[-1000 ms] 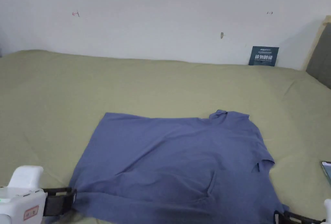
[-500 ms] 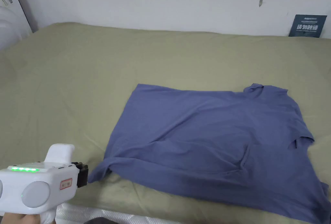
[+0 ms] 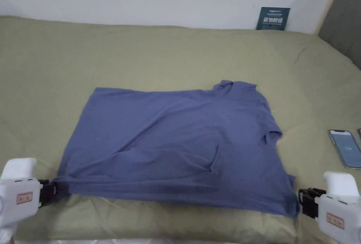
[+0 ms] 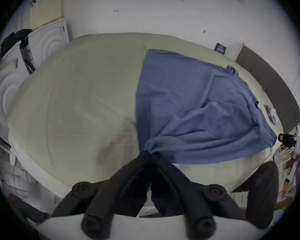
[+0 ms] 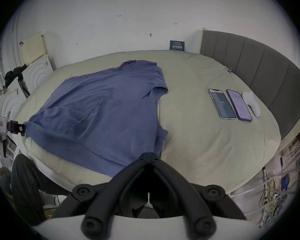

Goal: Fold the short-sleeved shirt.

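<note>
Shirt (image 3: 176, 142) lies lengthwise along the bed (image 3: 141, 54) edge, collar right; your left claw (image 3: 53, 189) pinches its hem corner, your right claw (image 3: 304, 200) its near-collar corner.

A bed (image 3: 169, 47) with an olive-green sheet spans the frame. A blue shirt (image 3: 176, 142) lies spread across its lower centre. At the right edge lie 2 phones (image 5: 229, 104) and a white bundle (image 5: 251, 103).
</note>
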Motion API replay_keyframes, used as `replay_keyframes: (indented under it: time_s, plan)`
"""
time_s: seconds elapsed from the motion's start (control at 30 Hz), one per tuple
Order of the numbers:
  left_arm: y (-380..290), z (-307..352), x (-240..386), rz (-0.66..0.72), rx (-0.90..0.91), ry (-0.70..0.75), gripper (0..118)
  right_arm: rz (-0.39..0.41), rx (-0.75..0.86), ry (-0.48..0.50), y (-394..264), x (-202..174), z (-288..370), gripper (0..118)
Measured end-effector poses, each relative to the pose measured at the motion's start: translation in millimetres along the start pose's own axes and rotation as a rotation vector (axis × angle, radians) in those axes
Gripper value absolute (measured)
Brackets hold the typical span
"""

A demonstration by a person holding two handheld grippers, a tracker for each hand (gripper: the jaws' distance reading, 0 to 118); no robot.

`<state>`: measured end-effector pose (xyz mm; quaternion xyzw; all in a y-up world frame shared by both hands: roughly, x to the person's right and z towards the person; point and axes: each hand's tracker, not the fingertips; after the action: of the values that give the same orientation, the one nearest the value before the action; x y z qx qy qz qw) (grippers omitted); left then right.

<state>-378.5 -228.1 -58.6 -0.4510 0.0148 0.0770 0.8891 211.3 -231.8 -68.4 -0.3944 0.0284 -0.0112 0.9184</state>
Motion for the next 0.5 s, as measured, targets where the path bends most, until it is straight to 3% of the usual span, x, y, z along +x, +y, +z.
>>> replay_keyframes:
  time_s: [0.07, 0.1, 0.13, 0.2, 0.23, 0.33, 0.37, 0.4, 0.43, 0.5]
  plan:
    - [5.1, 5.4, 4.8, -0.042, -0.023, 0.028, 2, -0.013, -0.007, 0.008, -0.3, 0.5, -1.7, 0]
    - [6.0, 7.1, 5.5, -0.046, -0.017, 0.023, 2, -0.018, -0.009, 0.012, -0.4, 0.9, -3.2, 8]
    - [-0.3, 7.0, 7.0, -0.051, -0.018, 0.026, 2, -0.020, -0.010, 0.013, -0.6, 1.1, -5.0, 37]
    - [1.3, 9.4, 6.2, -0.055, -0.019, 0.032, 2, -0.020, -0.041, 0.039, -0.8, 0.3, -11.8, 114]
    - [3.9, 10.7, 4.8, -0.048, -0.018, 0.031, 2, -0.017, -0.075, 0.055, -3.3, 0.1, -17.9, 116]
    - [0.3, 7.3, 4.6, -0.036, -0.021, 0.029, 2, 0.011, -0.119, 0.044, -10.1, -1.7, -30.9, 92]
    - [2.5, 6.2, 4.1, -0.032, -0.025, 0.029, 2, 0.019, -0.122, 0.032, -13.6, -0.5, -36.3, 73]
    - [-0.4, 3.6, 4.1, -0.029, -0.027, 0.031, 2, 0.022, -0.127, 0.031, -15.8, 1.8, -39.6, 16]
    - [-1.7, 1.3, 3.5, -0.028, -0.029, 0.031, 2, 0.040, -0.160, 0.036, -15.6, 4.2, -42.8, 1]
    - [1.1, 0.6, 0.6, -0.025, -0.047, 0.016, 2, 0.029, -0.140, 0.049, -14.9, 9.3, -38.9, 1]
